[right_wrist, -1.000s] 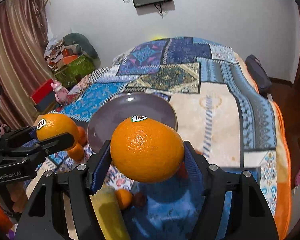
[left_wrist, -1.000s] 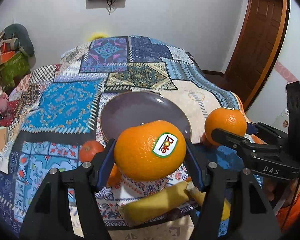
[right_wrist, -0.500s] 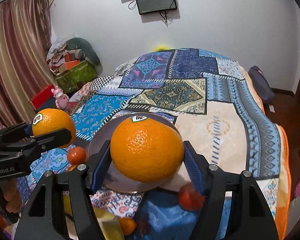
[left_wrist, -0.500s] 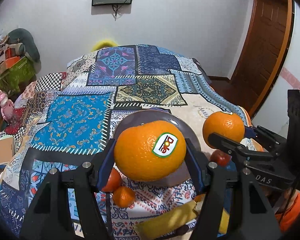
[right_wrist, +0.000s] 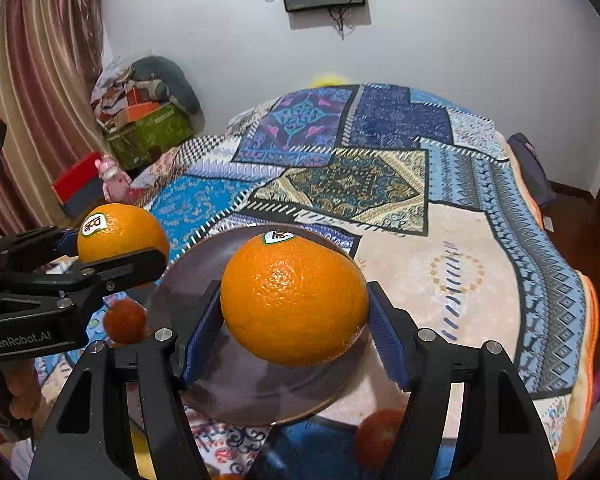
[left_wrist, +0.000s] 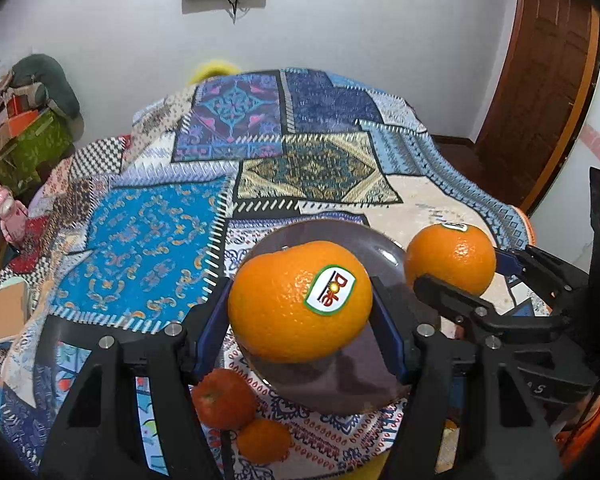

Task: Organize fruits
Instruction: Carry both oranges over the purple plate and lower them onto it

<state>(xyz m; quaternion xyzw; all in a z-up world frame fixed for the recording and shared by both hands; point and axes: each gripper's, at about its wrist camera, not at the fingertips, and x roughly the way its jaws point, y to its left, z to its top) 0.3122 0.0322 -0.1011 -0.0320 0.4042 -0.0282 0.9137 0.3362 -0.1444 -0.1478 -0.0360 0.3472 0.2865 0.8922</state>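
Note:
My left gripper [left_wrist: 300,304] is shut on an orange with a Dole sticker [left_wrist: 296,300] and holds it above the near left part of a dark purple plate [left_wrist: 340,388]. My right gripper [right_wrist: 294,300] is shut on a second orange [right_wrist: 294,300] above the same plate [right_wrist: 256,392]. Each gripper shows in the other's view: the right one [left_wrist: 452,264] at the right, the left one [right_wrist: 120,236] at the left. A red tomato [left_wrist: 224,398] and a small orange fruit [left_wrist: 264,440] lie on the quilt beside the plate.
The plate lies on a patchwork quilt [right_wrist: 360,184] over a bed. Another tomato [right_wrist: 376,436] lies near the plate's front right edge, one [right_wrist: 124,320] at its left. Boxes and clutter [right_wrist: 144,124] stand at the far left, a wooden door [left_wrist: 540,80] at the right.
Both grippers have moved up and forward with their oranges, so they now hang over the plate. The yellow fruit at the bottom has nearly left view.

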